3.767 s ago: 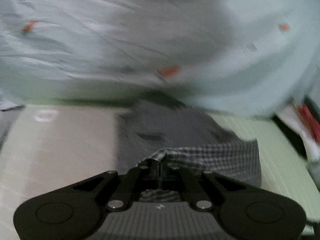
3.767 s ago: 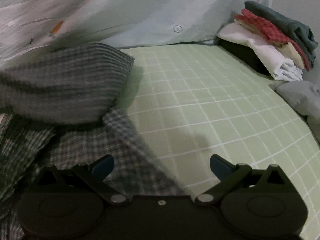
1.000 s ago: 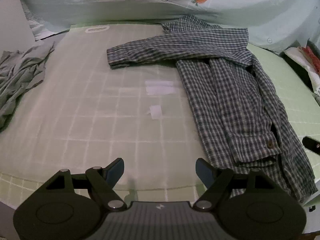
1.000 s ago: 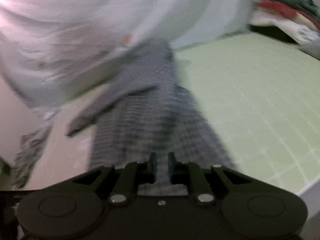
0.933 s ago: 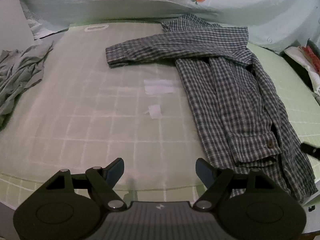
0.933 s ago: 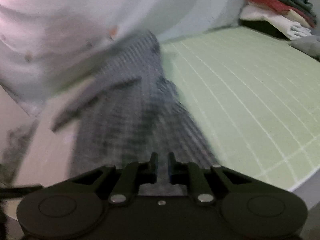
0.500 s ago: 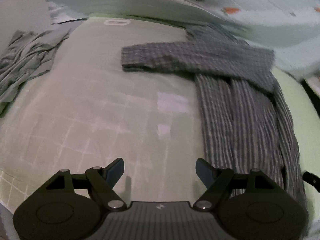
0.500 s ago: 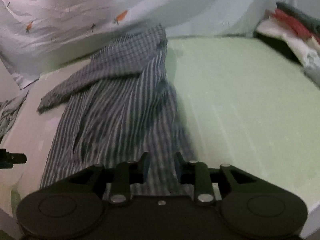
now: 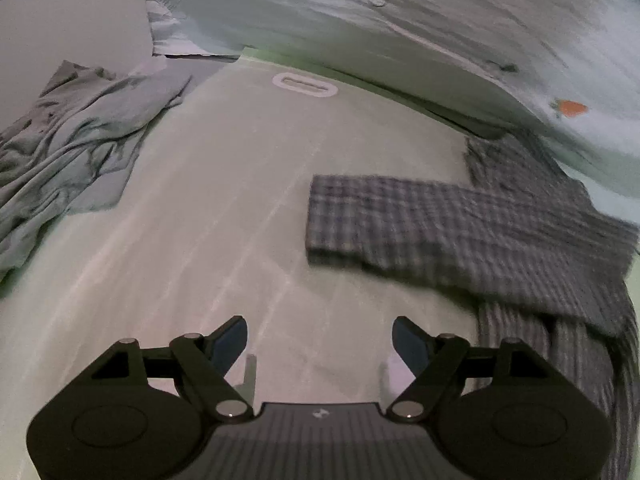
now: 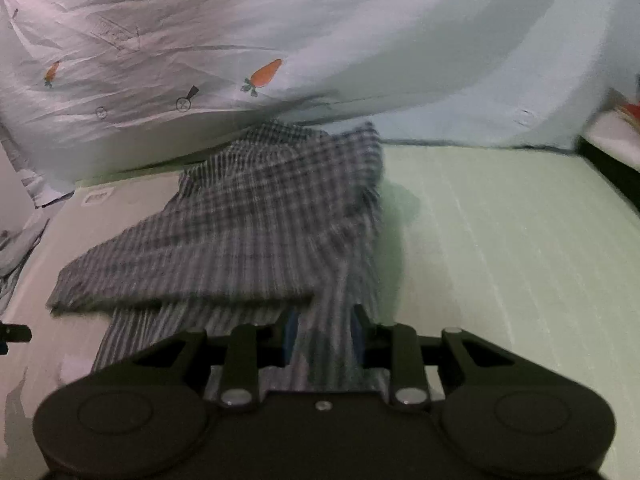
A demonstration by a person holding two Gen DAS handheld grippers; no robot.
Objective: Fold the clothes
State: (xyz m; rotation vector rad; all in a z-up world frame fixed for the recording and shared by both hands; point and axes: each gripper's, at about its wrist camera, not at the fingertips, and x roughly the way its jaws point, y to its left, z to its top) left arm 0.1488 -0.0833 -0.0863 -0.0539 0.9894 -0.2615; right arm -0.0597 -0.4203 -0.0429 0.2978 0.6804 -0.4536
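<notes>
A grey-blue plaid shirt (image 9: pixel 480 232) lies on the bed with one sleeve folded across to the left. My left gripper (image 9: pixel 320 344) is open, low over the pale mat (image 9: pixel 200 220), and holds nothing. The sleeve cuff lies ahead of it and to its right. In the right wrist view the shirt (image 10: pixel 260 220) stretches away from me. My right gripper (image 10: pixel 324 332) has its jaws partly apart, with the shirt's lower cloth lying loose between the blue pads. The left gripper's tip (image 10: pixel 12 334) shows at the left edge.
A crumpled grey garment (image 9: pixel 72 140) lies at the far left. A pale carrot-print duvet (image 10: pixel 320 40) is piled along the back. Green grid sheet (image 10: pixel 500 240) spreads to the right of the shirt. Folded clothes (image 10: pixel 628 116) peek in at the right edge.
My right gripper was shut on the shirt's lower edge a second ago and its jaws have since parted. Both grippers have moved forward, closer to the folded sleeve.
</notes>
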